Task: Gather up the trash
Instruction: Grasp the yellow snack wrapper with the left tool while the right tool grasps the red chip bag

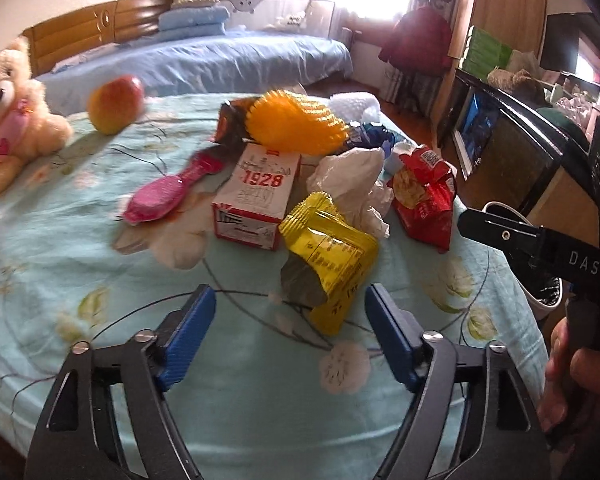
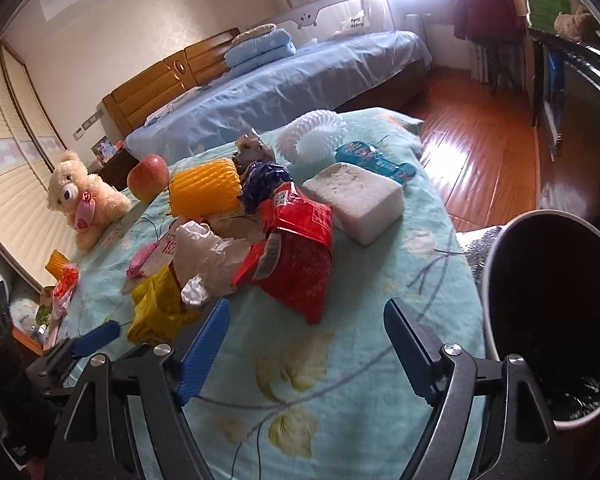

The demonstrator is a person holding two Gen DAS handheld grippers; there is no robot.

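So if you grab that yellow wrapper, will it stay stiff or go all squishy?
The yellow wrapper would probably crumple: it already looks creased and bent. It seems thin and empty, so likely very light. Its shiny film may slip a little between the left tool, whose jaws stand open just short of it.

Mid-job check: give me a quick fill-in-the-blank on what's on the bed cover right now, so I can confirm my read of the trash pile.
1. The wrapper nearest the open left gripper is coloured ____.
2. The white carton bears the red number ____.
3. The fruit beside the teddy bear is an ____.
4. The red snack bag lies in front of the open ____ gripper.

Missing words: yellow; 1928; apple; right
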